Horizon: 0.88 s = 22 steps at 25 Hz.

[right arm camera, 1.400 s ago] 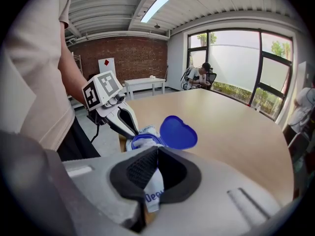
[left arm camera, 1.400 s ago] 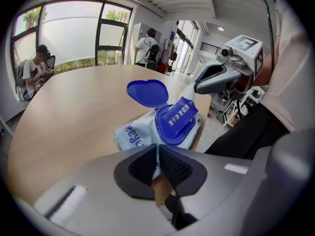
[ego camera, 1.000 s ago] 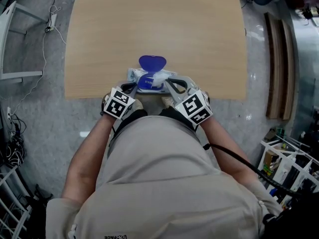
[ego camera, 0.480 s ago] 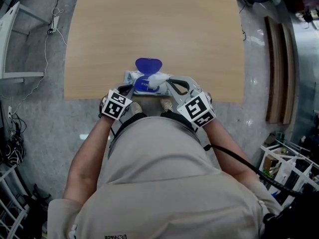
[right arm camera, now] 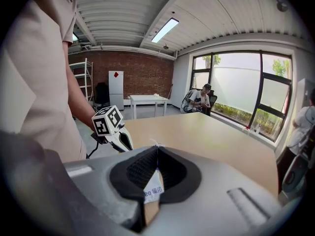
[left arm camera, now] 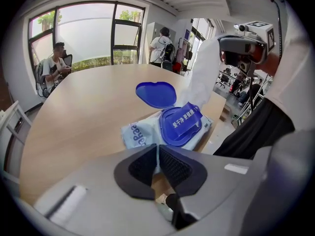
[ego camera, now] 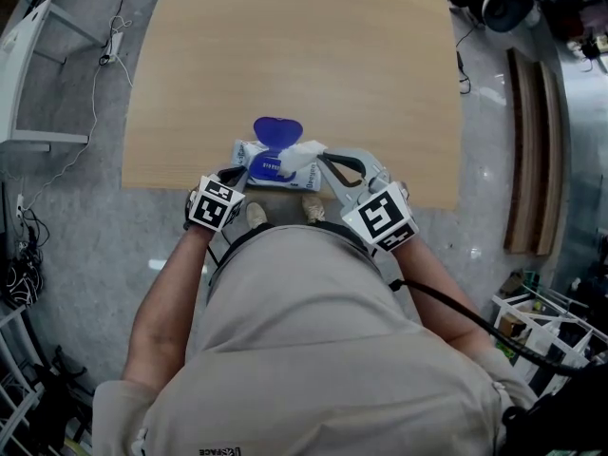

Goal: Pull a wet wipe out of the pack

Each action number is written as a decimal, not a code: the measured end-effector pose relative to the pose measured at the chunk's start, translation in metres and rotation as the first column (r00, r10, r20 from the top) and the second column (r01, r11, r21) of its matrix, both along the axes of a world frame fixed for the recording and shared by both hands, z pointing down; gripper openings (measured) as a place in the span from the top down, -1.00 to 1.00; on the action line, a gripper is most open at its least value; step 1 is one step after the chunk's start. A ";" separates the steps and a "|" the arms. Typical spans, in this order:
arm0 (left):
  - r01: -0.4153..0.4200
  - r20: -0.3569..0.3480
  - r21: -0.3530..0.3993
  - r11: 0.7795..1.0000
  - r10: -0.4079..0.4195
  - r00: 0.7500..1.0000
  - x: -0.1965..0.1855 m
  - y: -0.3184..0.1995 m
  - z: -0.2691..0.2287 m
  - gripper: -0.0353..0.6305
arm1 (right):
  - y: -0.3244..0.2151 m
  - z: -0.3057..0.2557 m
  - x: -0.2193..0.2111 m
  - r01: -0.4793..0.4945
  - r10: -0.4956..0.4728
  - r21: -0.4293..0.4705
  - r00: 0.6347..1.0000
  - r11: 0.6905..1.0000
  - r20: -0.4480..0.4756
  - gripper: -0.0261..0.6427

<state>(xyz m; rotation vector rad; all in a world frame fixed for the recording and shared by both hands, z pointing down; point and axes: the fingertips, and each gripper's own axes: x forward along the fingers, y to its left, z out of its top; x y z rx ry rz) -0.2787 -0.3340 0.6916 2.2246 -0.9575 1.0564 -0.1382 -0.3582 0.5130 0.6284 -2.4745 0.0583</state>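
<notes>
Left tongs (left arm camera: 157,152): closed together at the near left end of the pack, a thin pale sliver of its edge pinched between them; their marker cube sits just outside that end in the head view.
Right tongs (right arm camera: 157,154): clamped shut on the wipe, whose white tip pokes out above the closed tips; they hang above the pack's right side, with a bit of printed label showing below them.
Pale blue soft plastic wet wipe pack (left arm camera: 140,134): lies flat, long side across the person.
Round blue flip lid (left arm camera: 156,93): swung open, standing at the pack's far side.
Blue sticker flap with white print (left arm camera: 186,123): peeled up over the pack's round blue opening.
White wet wipe (left arm camera: 199,77): drawn out of the pack's opening, stretching up and to the right as a crumpled strip.
Light wooden table (ego camera: 285,55): under the pack; its near edge runs just beside the pack, and the wood beyond the pack is bare.
</notes>
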 end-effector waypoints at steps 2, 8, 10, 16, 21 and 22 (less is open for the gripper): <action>0.020 0.003 0.004 1.000 -0.020 1.000 -0.002 0.001 -0.001 0.82 | 0.001 -0.008 0.002 0.014 -0.014 0.009 1.000 1.000 0.013 0.91; 0.102 0.014 0.034 0.994 -0.103 0.995 -0.006 0.004 -0.017 0.82 | 0.004 -0.032 0.011 0.054 -0.055 0.038 0.998 0.998 0.042 0.91; 0.134 0.009 0.050 0.990 -0.134 0.991 -0.005 0.005 -0.024 0.82 | 0.005 -0.039 0.017 0.068 -0.070 0.044 0.996 0.997 0.057 0.91; 0.254 -0.054 0.126 0.959 -0.249 0.967 0.013 0.009 -0.073 0.82 | 0.003 -0.060 0.048 0.101 -0.107 0.055 0.988 0.993 0.108 0.91; 0.357 -0.142 0.229 0.905 -0.332 0.933 0.032 0.011 -0.131 0.82 | 0.004 -0.070 0.065 0.156 -0.164 0.065 0.976 0.986 0.141 0.91; 0.371 -0.156 0.246 0.896 -0.341 0.927 0.036 0.014 -0.141 0.82 | 0.006 -0.072 0.069 0.166 -0.174 0.066 0.974 0.984 0.148 0.91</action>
